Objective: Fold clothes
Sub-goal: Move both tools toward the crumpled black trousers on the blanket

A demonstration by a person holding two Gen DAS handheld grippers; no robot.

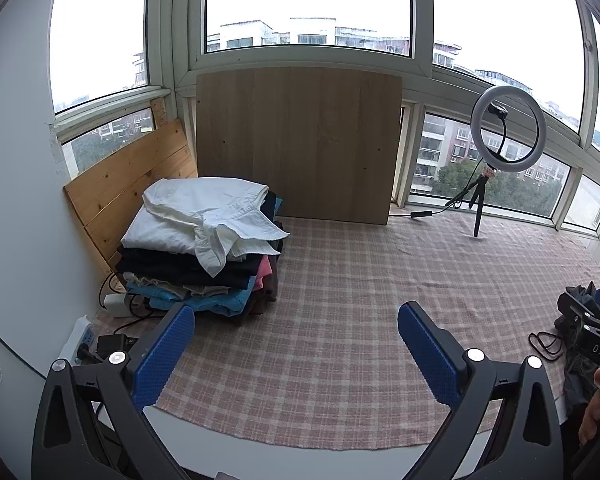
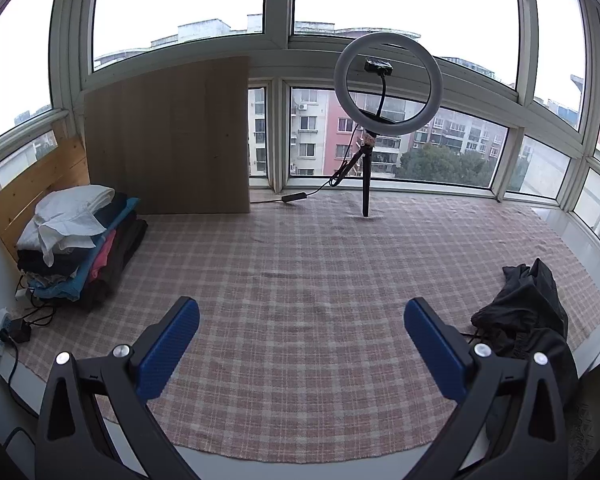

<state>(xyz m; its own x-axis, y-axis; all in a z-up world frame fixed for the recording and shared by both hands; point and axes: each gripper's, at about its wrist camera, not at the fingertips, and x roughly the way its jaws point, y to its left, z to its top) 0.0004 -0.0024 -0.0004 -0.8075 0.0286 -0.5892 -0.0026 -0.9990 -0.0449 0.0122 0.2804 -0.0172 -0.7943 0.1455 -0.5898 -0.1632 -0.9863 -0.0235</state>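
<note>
Both claws gape wide and empty above the checked cloth (image 2: 300, 280).

A crumpled dark garment (image 2: 528, 320) lies in a heap with no clear long axis, just right of the right claw (image 2: 302, 344) and well apart from the left claw (image 1: 296, 352); the right claw is the nearer. The stack of folded clothes (image 1: 204, 244), white shirt on top, sits at the cloth's far-left corner, opposite the garment.

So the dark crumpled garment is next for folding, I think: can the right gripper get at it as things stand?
Probably yes. The right gripper is open and holds nothing, and the dark garment lies just to its right on the checked cloth, with nothing lying between them.
</note>
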